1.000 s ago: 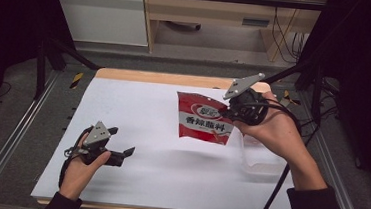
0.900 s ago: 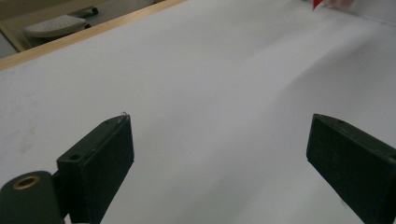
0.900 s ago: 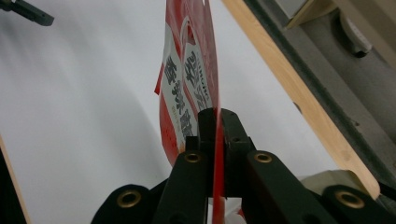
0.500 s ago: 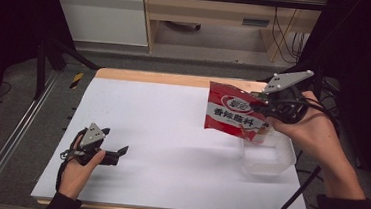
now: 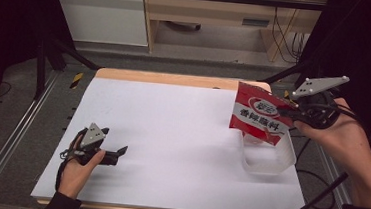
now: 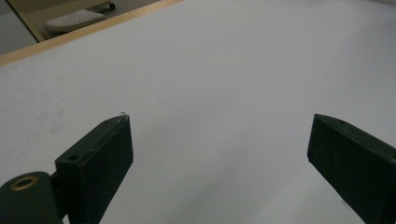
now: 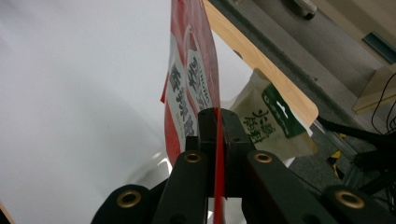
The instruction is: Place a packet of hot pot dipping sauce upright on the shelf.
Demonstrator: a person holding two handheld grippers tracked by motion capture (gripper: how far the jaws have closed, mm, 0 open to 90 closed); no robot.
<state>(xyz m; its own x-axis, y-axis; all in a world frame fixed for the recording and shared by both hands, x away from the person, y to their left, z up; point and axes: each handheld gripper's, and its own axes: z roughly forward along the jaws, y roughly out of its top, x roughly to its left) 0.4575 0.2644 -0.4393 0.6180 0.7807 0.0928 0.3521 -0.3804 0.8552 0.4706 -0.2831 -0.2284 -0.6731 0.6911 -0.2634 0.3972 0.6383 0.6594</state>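
Hanging from the right gripper [image 5: 287,112], red packet [image 5: 260,116], above clear tub [image 5: 269,164]

Left gripper [image 5: 119,153] low at the near left, jaws wide apart, held level. Right gripper [image 5: 284,112] raised at the far right, jaws clamped together, forearm angled in from below.

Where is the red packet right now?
In the high view the red packet hangs at the table's right side, pinched by the right gripper, just above the clear plastic container.
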